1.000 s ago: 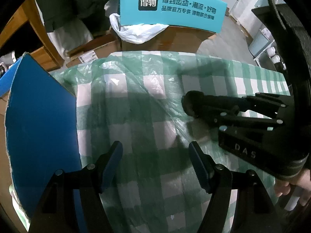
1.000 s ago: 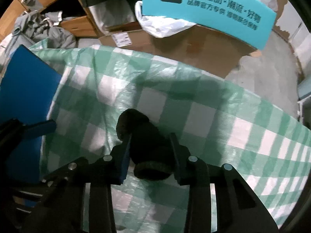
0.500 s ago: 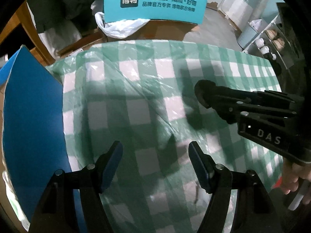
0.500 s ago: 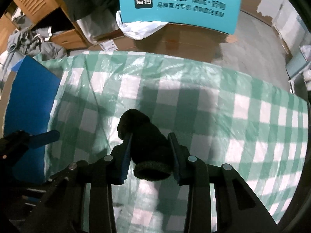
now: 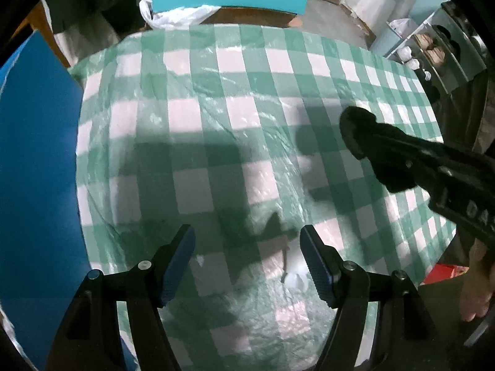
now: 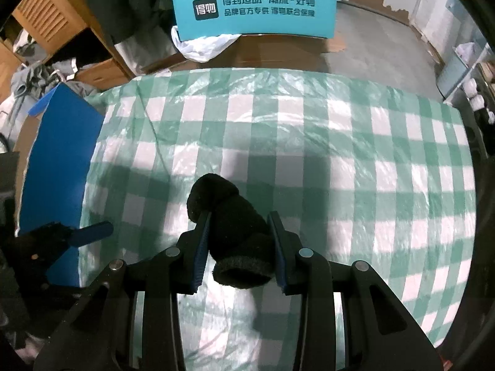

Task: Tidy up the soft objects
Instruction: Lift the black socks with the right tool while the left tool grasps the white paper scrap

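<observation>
My right gripper is shut on a rolled black soft item, likely a sock, and holds it above the green-and-white checked tablecloth. In the left wrist view the same black roll sticks out of the right gripper at the right side. My left gripper is open and empty above the cloth. One of its blue fingertips shows at the left of the right wrist view.
A blue box flap stands at the table's left edge, also seen in the right wrist view. Beyond the far edge sits a cardboard box with a teal panel and a white plastic bag. Wooden furniture is at far left.
Both grippers have risen and pulled back, so more of the tablecloth shows. The right gripper with the black roll has shifted right, away from the left gripper.
</observation>
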{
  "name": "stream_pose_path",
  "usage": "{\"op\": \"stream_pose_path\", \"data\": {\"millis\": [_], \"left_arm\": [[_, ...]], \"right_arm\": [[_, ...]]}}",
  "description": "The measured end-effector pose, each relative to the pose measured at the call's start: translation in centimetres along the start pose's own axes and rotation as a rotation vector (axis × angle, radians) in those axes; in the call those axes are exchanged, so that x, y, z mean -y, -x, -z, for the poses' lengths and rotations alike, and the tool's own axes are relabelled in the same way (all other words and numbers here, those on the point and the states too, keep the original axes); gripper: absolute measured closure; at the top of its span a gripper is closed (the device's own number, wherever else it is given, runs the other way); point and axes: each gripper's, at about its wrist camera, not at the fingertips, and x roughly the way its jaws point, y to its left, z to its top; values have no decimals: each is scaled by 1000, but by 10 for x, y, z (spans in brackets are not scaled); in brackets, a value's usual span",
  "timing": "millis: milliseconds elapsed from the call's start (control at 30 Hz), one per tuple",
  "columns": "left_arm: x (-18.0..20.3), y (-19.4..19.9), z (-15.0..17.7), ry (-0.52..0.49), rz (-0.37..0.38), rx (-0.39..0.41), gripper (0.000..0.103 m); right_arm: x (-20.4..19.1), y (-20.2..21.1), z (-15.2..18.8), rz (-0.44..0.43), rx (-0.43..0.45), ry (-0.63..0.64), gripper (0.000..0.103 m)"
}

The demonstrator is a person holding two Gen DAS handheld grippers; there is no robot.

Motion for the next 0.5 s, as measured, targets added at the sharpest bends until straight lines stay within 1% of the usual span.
{"op": "stream_pose_path", "data": {"millis": [167,300,500], "left_arm": [[11,1,8,-7,8,1,31],[19,-3,14,-14,9,-6,31],[30,-16,21,-16,4,-32,31]], "right_arm": [[3,9,20,-3,9,-13,69],[13,12,37,-6,7,-44,69],[26,9,50,6,-3,-75,69]]}}
